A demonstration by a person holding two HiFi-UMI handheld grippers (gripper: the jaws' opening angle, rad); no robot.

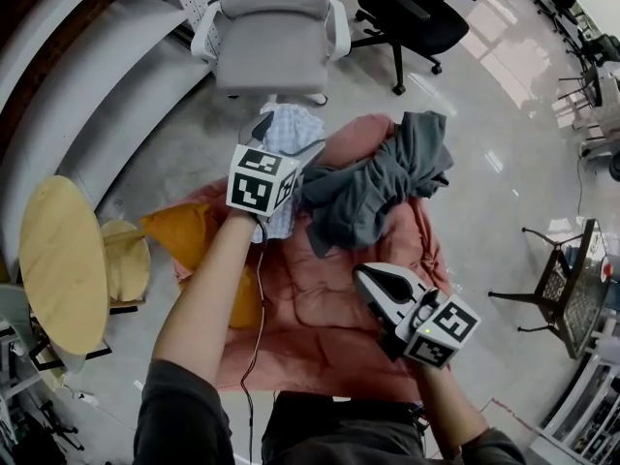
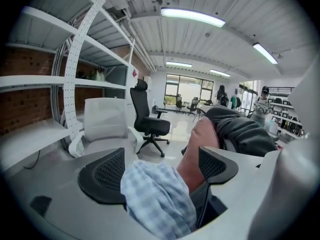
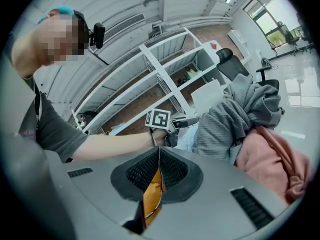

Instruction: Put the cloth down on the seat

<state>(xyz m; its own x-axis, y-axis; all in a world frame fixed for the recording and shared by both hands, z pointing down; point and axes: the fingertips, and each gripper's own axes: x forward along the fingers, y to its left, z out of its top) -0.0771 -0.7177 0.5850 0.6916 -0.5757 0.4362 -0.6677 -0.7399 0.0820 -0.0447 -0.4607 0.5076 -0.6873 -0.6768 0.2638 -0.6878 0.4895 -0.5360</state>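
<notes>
Cloth (image 1: 294, 129): small checked piece at the far-left edge of the seat (image 1: 329, 308), just beside the grey garment (image 1: 378, 187). It sits between the left tool's (image 2: 161, 169) jaws, bunched up. The jaws stand wide and the pads don't press on it. Can't tell if it's fully resting on the seat yet.

Handling, my read: light, soft and floppy, won't slip or break. Pinch any bunched fold, it'll drape wherever it's let go.

Right tool (image 3: 159, 164): jaws together, nothing in them, hanging over the near-right of the seat.

Seat is a pink padded cushion on the floor (image 1: 504, 124), soft and creased, so the cloth should stay put. Orange pillow (image 1: 184, 231) touches its left side.

Room: glossy pale floor, white chair (image 1: 276, 27) just beyond the seat, black chair (image 1: 417, 13) further right, shelving on the left.
</notes>
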